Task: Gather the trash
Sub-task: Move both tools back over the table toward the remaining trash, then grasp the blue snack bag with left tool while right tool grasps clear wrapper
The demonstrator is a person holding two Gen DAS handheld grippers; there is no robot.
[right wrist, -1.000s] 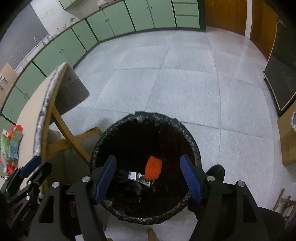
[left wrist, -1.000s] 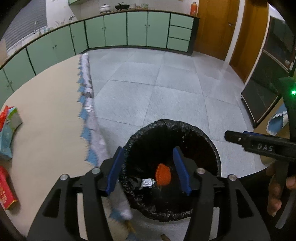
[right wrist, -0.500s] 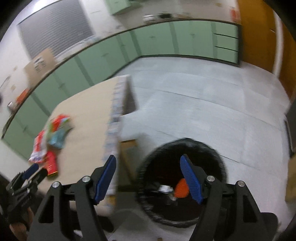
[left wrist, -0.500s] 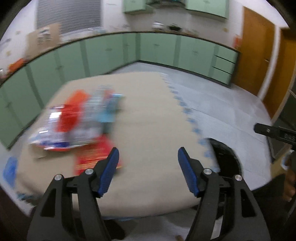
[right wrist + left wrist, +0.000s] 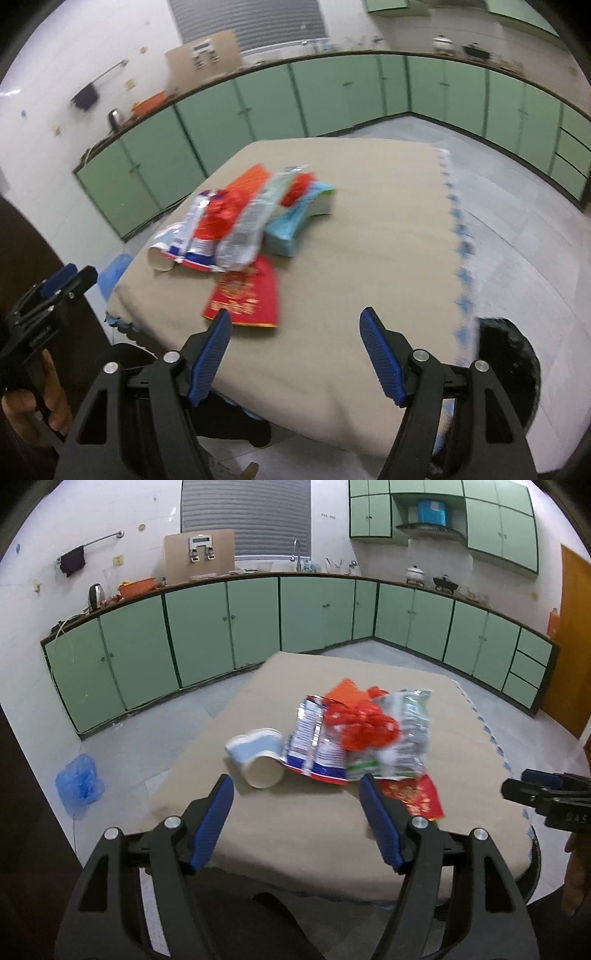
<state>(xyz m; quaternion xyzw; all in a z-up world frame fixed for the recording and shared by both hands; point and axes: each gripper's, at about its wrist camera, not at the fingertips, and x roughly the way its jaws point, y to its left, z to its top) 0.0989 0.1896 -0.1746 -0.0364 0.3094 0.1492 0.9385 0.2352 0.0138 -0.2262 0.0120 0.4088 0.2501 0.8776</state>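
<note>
A heap of snack wrappers [image 5: 354, 734] lies on the beige table [image 5: 295, 830], with a tipped paper cup [image 5: 258, 760] at its left and a red packet [image 5: 413, 797] at its near right. My left gripper [image 5: 297, 812] is open and empty, just short of the heap. In the right wrist view the wrappers [image 5: 236, 218], a light blue packet [image 5: 295, 225] and the red packet [image 5: 245, 295] show. My right gripper [image 5: 295, 347] is open and empty, close behind the red packet. The black-lined bin [image 5: 506, 365] stands by the table's right edge.
Green cabinets [image 5: 258, 620] line the walls behind the table. A blue plastic bag [image 5: 79, 781] lies on the floor at the left. An orange door [image 5: 572, 646] is at the right. The table's cloth has a blue scalloped edge [image 5: 461, 258].
Both grippers have swung away from above the bin and now face the table with the trash heap. Both stay open and empty.
</note>
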